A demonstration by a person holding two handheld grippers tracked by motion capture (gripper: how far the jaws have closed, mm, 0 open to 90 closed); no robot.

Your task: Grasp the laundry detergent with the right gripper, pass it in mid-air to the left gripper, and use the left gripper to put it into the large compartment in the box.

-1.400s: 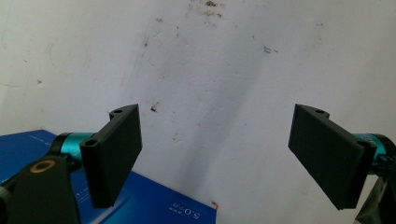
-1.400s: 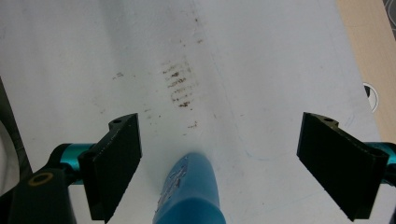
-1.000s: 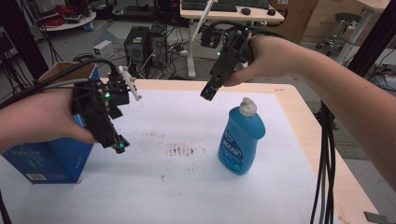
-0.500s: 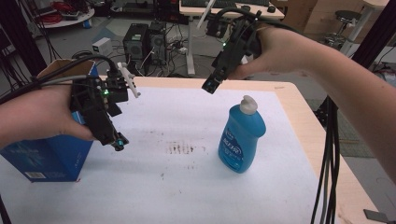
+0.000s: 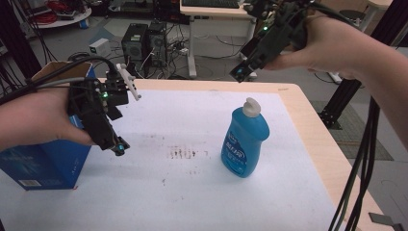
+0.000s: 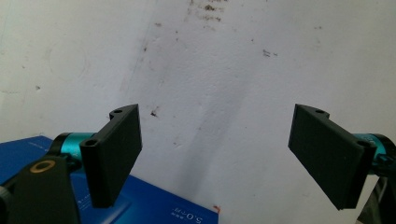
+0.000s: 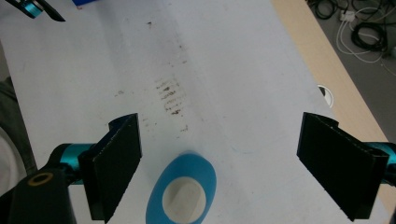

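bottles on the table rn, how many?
1. The blue dish soap bottle stands upright right of the table's middle, below the open right tongs. The blue box at the left edge could hide something behind it.

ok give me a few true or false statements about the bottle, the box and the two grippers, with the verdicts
1. The blue soap bottle stands upright on the table. True.
2. The right gripper is shut on the bottle's cap. False: it hangs above the bottle with its jaws wide apart, holding nothing.
3. The left gripper is open and empty. True.
4. The blue box lies at the table's right edge. False: it stands at the left edge, beside the left gripper.
5. Brown stains mark the white table cover left of the bottle. True.
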